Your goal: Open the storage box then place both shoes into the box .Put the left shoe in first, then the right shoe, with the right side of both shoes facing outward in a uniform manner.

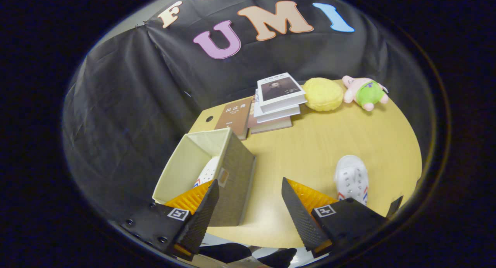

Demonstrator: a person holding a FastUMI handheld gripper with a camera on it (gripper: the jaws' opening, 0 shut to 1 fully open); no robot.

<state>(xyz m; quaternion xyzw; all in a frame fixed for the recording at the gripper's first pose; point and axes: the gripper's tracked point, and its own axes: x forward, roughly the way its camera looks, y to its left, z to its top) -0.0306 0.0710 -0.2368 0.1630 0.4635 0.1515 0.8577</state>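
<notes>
Gripper view had the storage box [217, 171] open, sitting on the table [310, 144] just ahead of the left finger. One white shoe [207, 173] was already inside it, lying low against the near wall, partly hidden by the box wall and that finger. Couldn't tell its facing from this angle. Second white shoe [352, 178] sat on the table well apart from the box, just beyond the right finger, striped side partly showing.

Gripper [250, 206] fingers were spread wide, holding nothing; gap between them looked onto the box's outer wall and bare tabletop.

My read: box opened, first shoe in, so the step in hand was fetching the second shoe. Next move would call for swinging over to that shoe, centring it between the fingers, clamping across its body, then carrying it to the box and setting it beside the first with the same side out.

Farther back: stack of books [271, 103], yellow round cushion [322, 93], pink plush toy [366, 92]. None in the way.
</notes>
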